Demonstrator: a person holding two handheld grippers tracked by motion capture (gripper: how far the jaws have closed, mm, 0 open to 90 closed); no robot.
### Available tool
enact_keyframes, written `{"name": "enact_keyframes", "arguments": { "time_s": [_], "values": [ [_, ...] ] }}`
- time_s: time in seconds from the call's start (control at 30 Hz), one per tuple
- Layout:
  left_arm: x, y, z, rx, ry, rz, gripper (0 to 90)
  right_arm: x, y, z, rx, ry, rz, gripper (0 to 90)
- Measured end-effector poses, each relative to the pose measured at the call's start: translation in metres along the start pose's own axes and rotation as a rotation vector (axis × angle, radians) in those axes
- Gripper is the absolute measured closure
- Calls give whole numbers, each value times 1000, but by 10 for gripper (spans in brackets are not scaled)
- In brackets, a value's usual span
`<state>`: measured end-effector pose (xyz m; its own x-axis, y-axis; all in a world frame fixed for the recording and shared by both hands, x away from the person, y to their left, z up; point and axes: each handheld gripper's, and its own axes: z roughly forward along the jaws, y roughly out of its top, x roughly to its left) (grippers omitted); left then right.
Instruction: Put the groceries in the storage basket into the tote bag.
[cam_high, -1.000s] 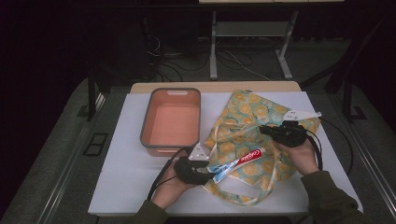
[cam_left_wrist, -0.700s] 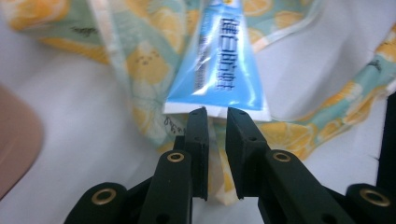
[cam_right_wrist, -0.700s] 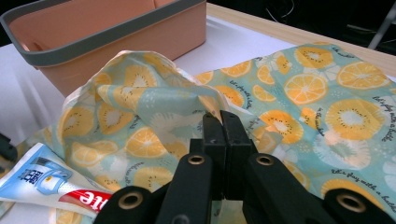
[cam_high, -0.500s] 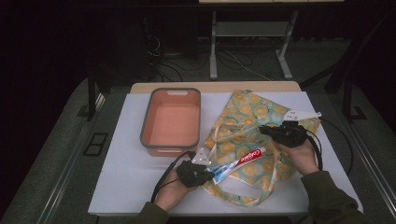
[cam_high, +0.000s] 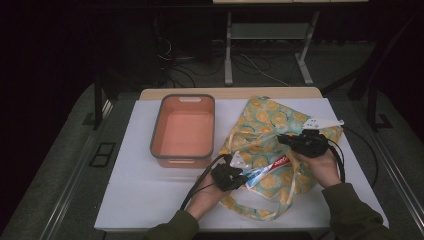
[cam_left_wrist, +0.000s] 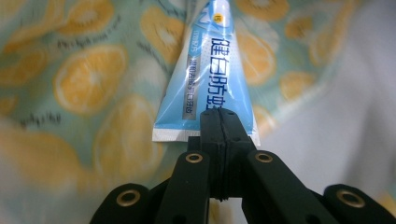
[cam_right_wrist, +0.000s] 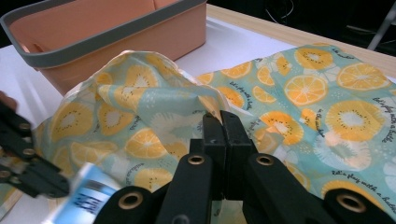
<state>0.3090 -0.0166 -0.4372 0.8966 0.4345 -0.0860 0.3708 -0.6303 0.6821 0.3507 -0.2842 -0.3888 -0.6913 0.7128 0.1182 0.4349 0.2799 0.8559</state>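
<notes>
High view: my left tongs (cam_high: 243, 178) have the toothpaste (cam_high: 265, 170) clamped by its crimped tail over the bag (cam_high: 280, 120), right tongs (cam_high: 285, 139) pinching the fabric up; sliding it inside is left, I reckon.

The cloth bag (cam_high: 272, 131) is pale teal, printed all over with orange and kiwi slices. The toothpaste tube (cam_left_wrist: 211, 79) is light blue and white with a red end, the basin (cam_high: 183, 131) salmon with a grey rim, both tongs black.

Basin (cam_high: 183, 131) sitting left of bag (cam_high: 280, 125) toward desk (cam_high: 140, 190) far edge; toothpaste tube (cam_high: 265, 171) lying on bag, near edge.
</notes>
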Motion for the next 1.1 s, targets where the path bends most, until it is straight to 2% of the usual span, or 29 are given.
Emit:
{"name": "enact_keyframes", "arguments": {
  "time_s": [0.33,0.5,0.63,0.67,0.73,0.87,1.0,1.1],
  "values": [
    [4,35,38,-8,7,-7,895,0,0,-1,-9,5,-3,898],
    [12,55,58,-21,31,-21,895,-2,1,-2,-12,3,-1,899],
    [20,60,66,-27,28,-58,894,-3,0,-4,-18,4,2,898],
    [21,59,65,-35,17,-69,894,-3,0,-4,-19,5,0,899],
    [21,56,59,-46,19,-61,893,-3,0,-5,-19,8,-2,899],
    [18,46,32,-93,-6,-51,881,0,0,-10,-23,25,-1,899],
    [9,29,-1,-120,-23,-22,830,13,-2,-19,-13,53,-29,899],
    [6,16,-22,-123,-21,-10,797,27,-5,-24,5,87,-70,898]
  ]
}}
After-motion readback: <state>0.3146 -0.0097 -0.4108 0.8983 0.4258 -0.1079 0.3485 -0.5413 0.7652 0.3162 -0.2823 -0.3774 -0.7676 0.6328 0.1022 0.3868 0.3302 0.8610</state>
